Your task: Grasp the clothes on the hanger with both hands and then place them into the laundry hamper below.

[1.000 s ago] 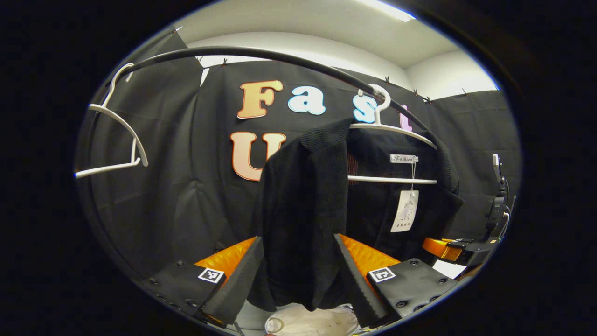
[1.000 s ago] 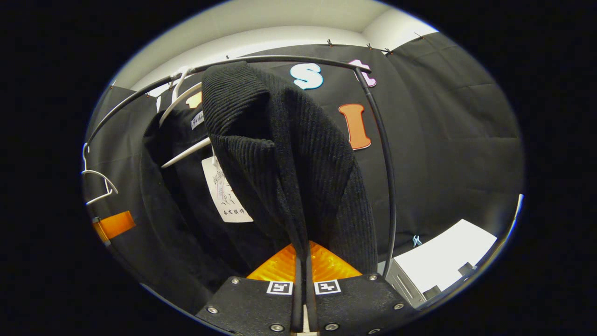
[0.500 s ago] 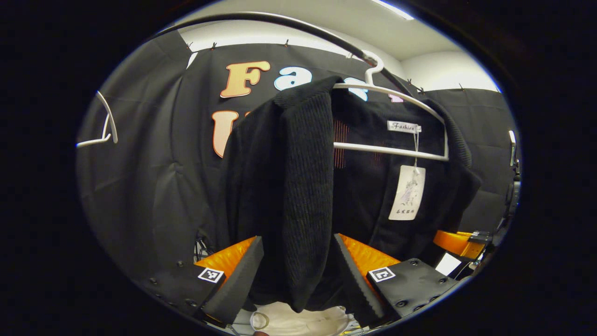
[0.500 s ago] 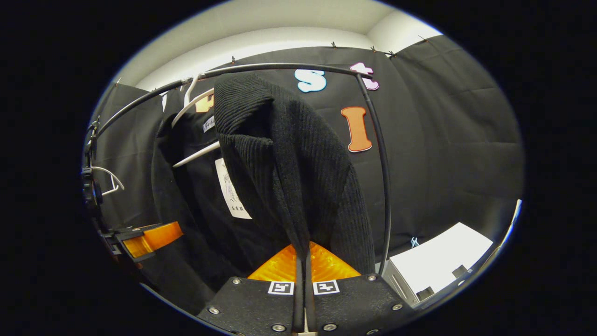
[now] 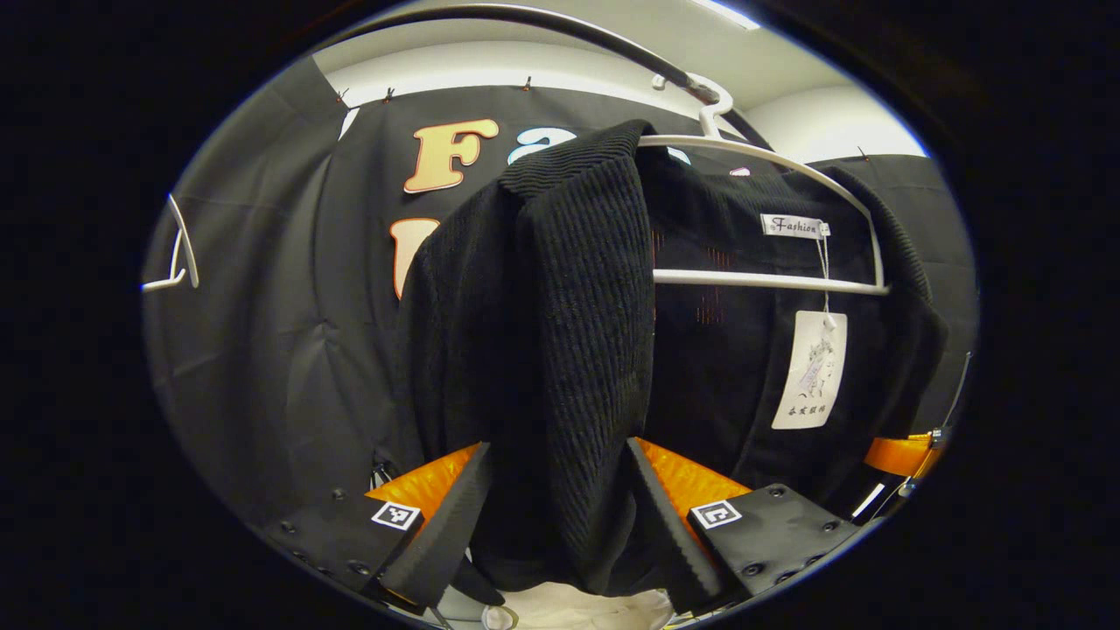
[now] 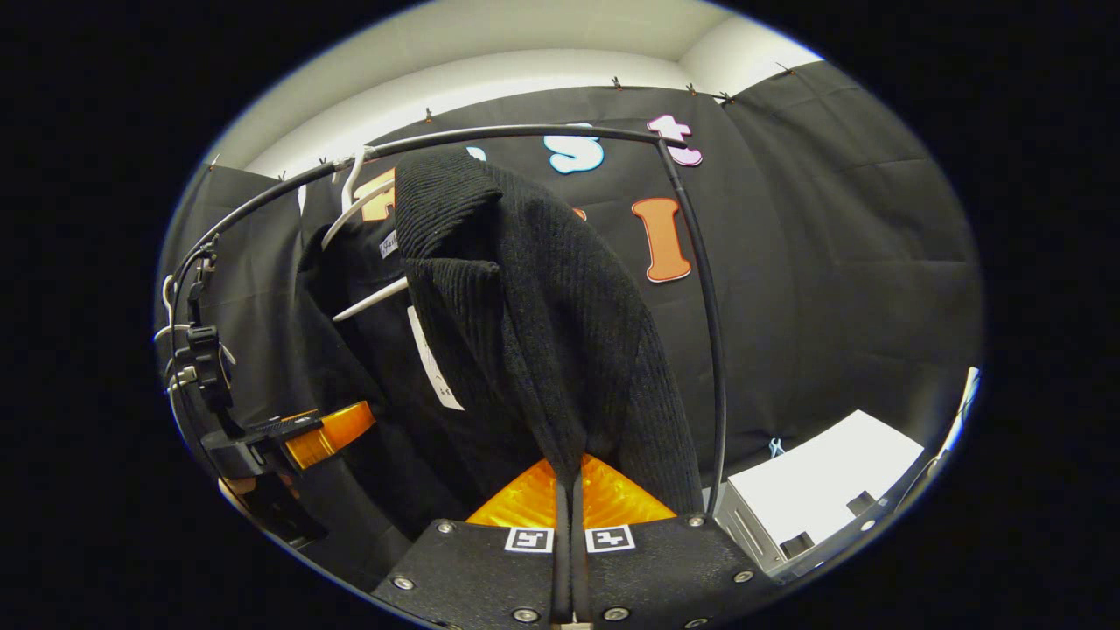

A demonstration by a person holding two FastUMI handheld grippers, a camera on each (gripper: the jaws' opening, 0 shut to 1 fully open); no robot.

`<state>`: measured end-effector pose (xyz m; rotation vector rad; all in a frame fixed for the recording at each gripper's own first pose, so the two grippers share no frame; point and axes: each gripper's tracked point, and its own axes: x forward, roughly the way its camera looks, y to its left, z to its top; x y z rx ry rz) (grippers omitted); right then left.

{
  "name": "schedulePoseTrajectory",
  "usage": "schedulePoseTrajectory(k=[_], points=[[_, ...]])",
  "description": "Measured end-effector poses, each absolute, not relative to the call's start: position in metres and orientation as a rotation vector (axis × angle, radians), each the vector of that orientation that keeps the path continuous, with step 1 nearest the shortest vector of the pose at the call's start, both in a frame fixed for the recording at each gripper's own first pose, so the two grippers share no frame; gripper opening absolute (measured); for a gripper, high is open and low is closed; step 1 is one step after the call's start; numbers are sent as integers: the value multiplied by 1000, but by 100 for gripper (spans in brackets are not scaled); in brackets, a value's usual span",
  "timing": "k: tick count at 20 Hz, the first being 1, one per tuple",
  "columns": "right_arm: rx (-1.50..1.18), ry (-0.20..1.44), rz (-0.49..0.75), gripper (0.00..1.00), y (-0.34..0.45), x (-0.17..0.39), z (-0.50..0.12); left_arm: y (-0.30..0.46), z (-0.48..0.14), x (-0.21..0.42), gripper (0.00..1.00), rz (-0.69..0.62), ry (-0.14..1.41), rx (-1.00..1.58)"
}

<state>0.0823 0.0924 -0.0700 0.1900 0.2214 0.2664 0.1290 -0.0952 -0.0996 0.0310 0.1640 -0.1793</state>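
Observation:
A black ribbed cardigan (image 5: 577, 289) hangs on a white hanger (image 5: 770, 280) from a black rail (image 5: 612, 44), a paper tag (image 5: 809, 372) dangling inside it. My left gripper (image 5: 556, 525) is open, its two fingers standing either side of the cardigan's front panel without pressing on it. In the right gripper view the same cardigan (image 6: 560, 306) fills the middle, and my right gripper (image 6: 569, 534) is shut on its lower front edge. The left gripper (image 6: 271, 446) shows at the left there, and part of the right gripper (image 5: 892, 455) at the right edge of the left gripper view.
An empty white hanger (image 5: 179, 262) hangs far left on the rail. Something white (image 5: 586, 608) lies below the cardigan's hem. A white box (image 6: 822, 490) stands low at the right, beyond the rail's upright (image 6: 704, 306).
My left gripper has moved in toward the cardigan, so the front panel now sits deeper between its open fingers. The right gripper has stayed shut on the cardigan's edge.

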Motion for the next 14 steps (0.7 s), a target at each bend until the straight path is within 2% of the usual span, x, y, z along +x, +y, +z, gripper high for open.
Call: schedulePoseTrajectory(k=[2, 3, 8, 10, 12, 14], points=[[196, 218, 262, 0, 91, 82, -69, -96, -101, 132, 92, -179, 166, 28], [199, 216, 260, 0, 91, 82, -68, -97, -102, 133, 78, -181, 169, 30], [204, 205, 246, 0, 87, 80, -66, -93, -102, 136, 36, -176, 170, 63], [212, 201, 240, 0, 84, 80, -67, -98, -103, 137, 36, -204, 177, 65], [218, 197, 233, 0, 83, 80, -66, -97, -104, 136, 11, -204, 194, 71], [221, 191, 226, 0, 80, 80, -64, -104, -102, 134, 12, -252, 186, 57]])
